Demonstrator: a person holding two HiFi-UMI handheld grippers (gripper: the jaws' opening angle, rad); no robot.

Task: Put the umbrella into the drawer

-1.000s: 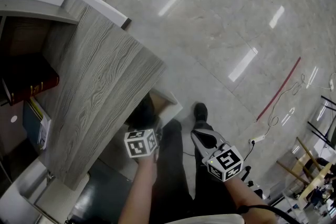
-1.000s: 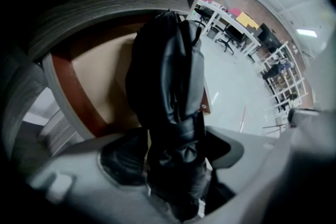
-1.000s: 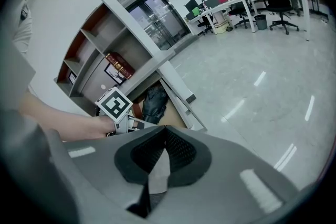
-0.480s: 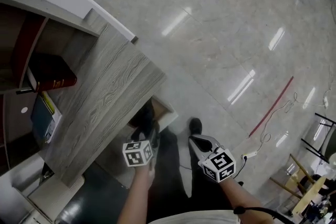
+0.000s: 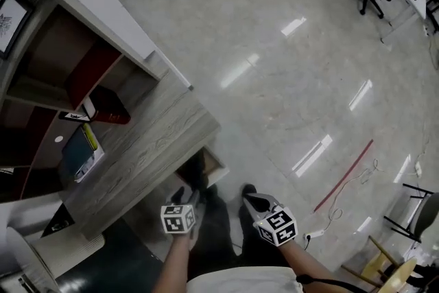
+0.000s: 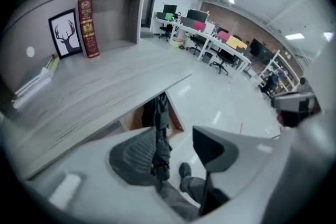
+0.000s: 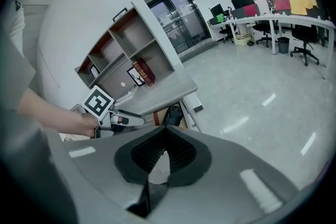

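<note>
Right, the umbrella (image 6: pixel 161 113) is in the drawer (image 6: pixel 175 117), which stands open under the worktop's (image 6: pixel 94 97) front edge, close to a corner. I see it as 1 dark folded length lying along the drawer. Its lower end runs on beside my left pad in the left gripper view, and I cannot tell whether that end clears the drawer's front. My left gripper (image 6: pixel 176 139) hangs above it, released: the 2 jaws are closing but stand apart, and the pads press on nothing. My right gripper (image 7: pixel 164 140) is clenched, tips together, with nothing between them, and it is held beside the left one over the floor (image 5: pixel 288 79). A red book (image 6: pixel 88 26) stands upright at the worktop's back edge, with a framed deer picture (image 6: pixel 65 33) just beside it. A shoe (image 6: pixel 184 169) shows on the floor in front of the drawer.
</note>
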